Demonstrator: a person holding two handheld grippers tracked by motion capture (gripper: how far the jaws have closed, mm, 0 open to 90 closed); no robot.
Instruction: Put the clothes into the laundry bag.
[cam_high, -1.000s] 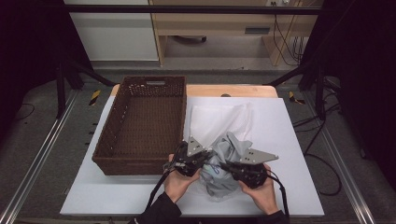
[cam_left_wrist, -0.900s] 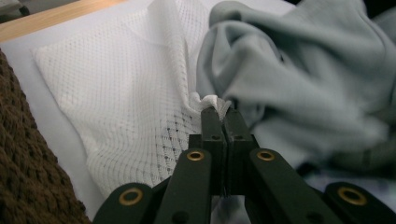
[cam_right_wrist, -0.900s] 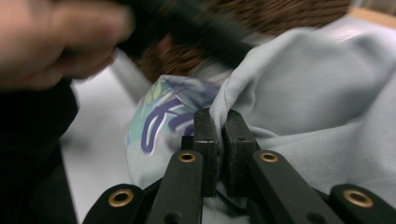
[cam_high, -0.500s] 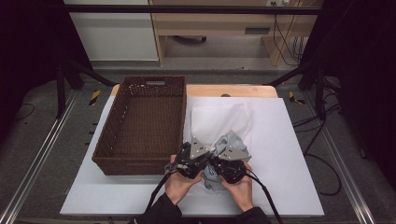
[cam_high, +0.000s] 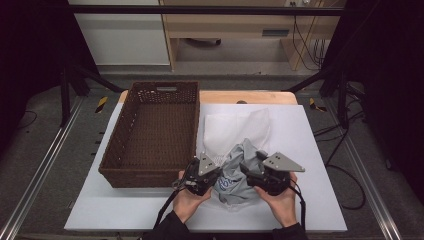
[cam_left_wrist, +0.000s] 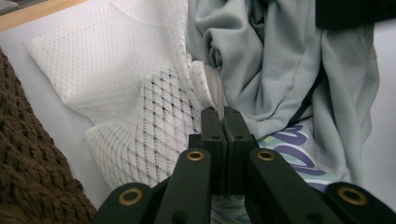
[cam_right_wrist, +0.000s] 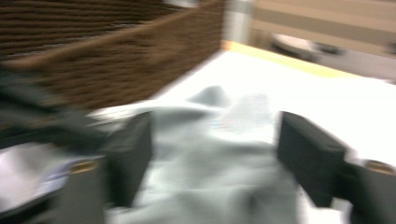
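Observation:
A grey garment (cam_high: 233, 159) with a blue print lies bunched on the white table (cam_high: 310, 150), partly over a white mesh bag (cam_high: 235, 127). My left gripper (cam_high: 214, 167) is at the garment's left side. In the left gripper view this left gripper (cam_left_wrist: 219, 113) is shut on the edge of the mesh bag (cam_left_wrist: 116, 79), next to the garment (cam_left_wrist: 280, 70). My right gripper (cam_high: 248, 169) is at the garment's right side. Its view is blurred: the right gripper (cam_right_wrist: 217, 140) has just been opening, and its jaws stand wide apart over the garment (cam_right_wrist: 210, 182) without pressing it.
A dark brown woven basket (cam_high: 112, 150) stands left of the cloth, close to my left hand; its wall shows as the basket (cam_left_wrist: 28, 154) and the basket (cam_right_wrist: 116, 60) in the gripper views. A wooden strip (cam_high: 250, 97) borders the table's far edge.
The right hand came in toward the left one, then swung back out to the right, and its jaws now stand apart. The left gripper stayed shut in place.

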